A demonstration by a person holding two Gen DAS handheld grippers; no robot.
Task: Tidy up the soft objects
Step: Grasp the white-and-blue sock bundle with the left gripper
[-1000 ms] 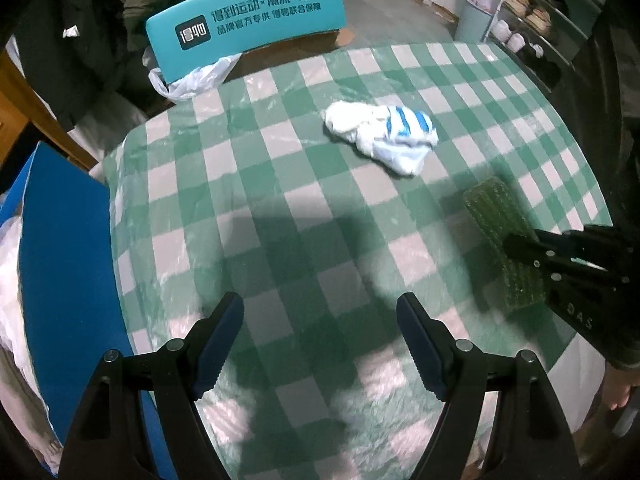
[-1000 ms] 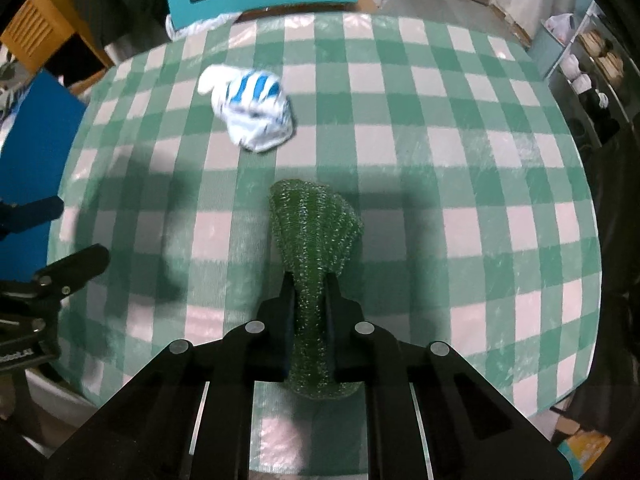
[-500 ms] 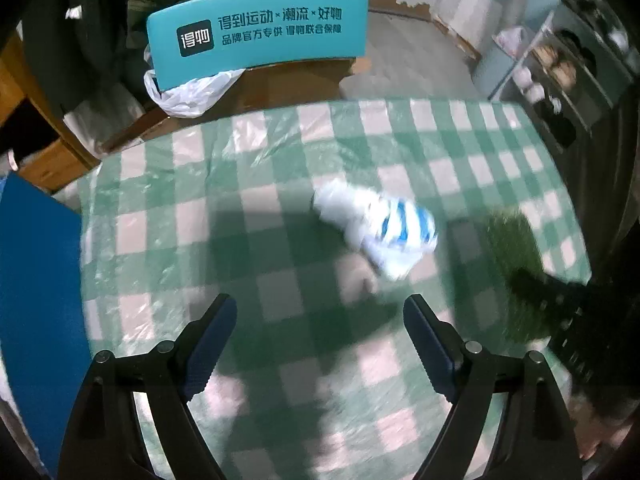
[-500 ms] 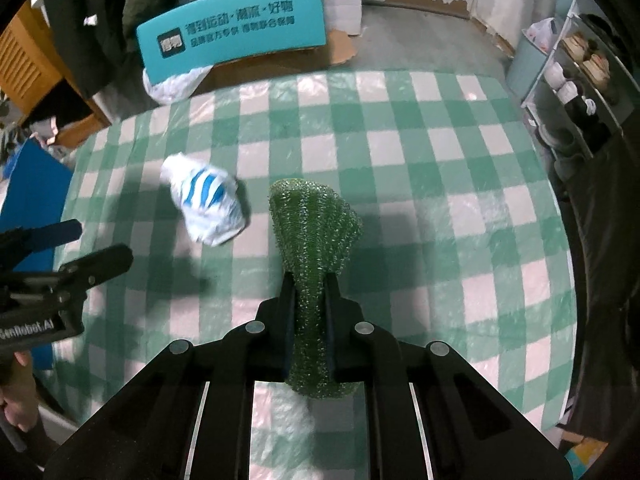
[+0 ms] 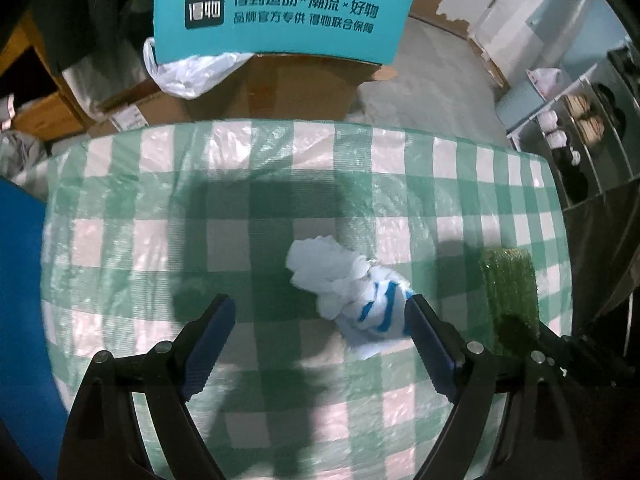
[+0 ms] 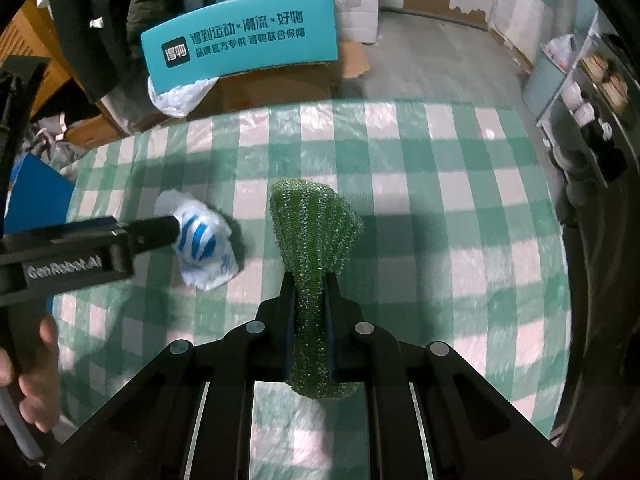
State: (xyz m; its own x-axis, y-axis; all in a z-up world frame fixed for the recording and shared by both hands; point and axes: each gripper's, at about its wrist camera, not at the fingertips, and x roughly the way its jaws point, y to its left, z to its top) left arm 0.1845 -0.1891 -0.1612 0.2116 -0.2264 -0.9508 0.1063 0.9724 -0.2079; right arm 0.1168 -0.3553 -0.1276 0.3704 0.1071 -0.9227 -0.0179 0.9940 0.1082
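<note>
Table [image 5: 168, 184]: a green-and-white checked cloth under clear plastic; both soft things are near its middle, with more of the far edge and the teal box [image 5: 280, 20] in view than a second ago.
Left gripper [image 5: 320, 344]: it has travelled across the cloth from a bare patch to the white-and-blue cloth bundle [image 5: 352, 300]; its jaws stand wide apart and hold nothing, a little wider than a second ago.
Bundle: it lies on the table between the blue pads, close against the right-hand pad; I cannot tell if they touch.
Right gripper [image 6: 310, 320]: clamped tight on the green scouring pad [image 6: 314, 232], which it holds above the table just right of the bundle, as before.
Meaning: the bundle is probably the next pick; the left jaws need centring and lowering before they close.
</note>
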